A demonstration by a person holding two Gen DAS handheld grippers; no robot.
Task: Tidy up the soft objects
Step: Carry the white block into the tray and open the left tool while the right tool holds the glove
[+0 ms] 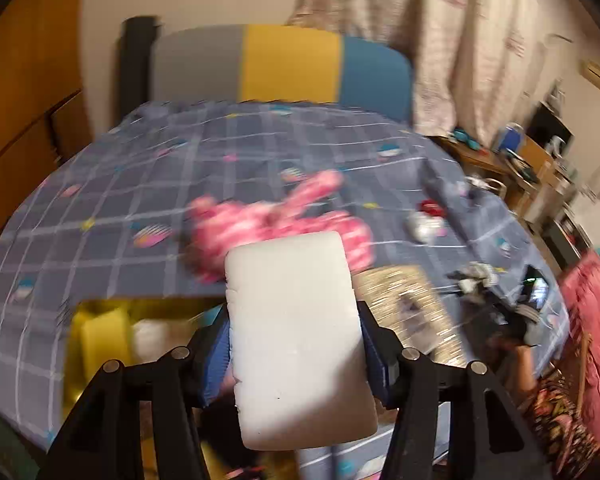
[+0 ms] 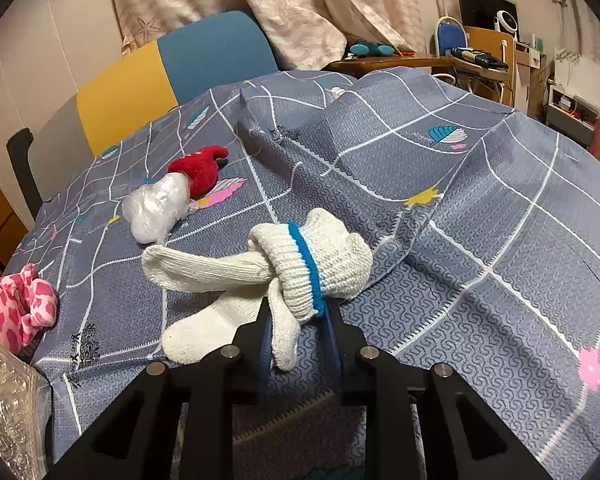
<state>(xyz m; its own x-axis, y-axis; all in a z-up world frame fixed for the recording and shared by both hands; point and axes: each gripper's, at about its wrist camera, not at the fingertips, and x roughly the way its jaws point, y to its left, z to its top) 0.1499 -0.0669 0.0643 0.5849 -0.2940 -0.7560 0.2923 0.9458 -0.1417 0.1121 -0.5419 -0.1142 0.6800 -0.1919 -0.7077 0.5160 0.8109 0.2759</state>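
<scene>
- Left tongs (image 1: 296,344) pinch a white sponge block (image 1: 296,336) above the bed (image 1: 100,184).
- Right tongs (image 2: 298,320), pressed together, clamp the knitted white gloves (image 2: 284,268) on the bedspread.

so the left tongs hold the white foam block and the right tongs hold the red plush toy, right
Not quite. The left tongs do hold the white foam block, but the right tongs are shut on the white knitted gloves, as the right wrist view shows. The red plush toy lies untouched farther back on the bedsheet.
</scene>
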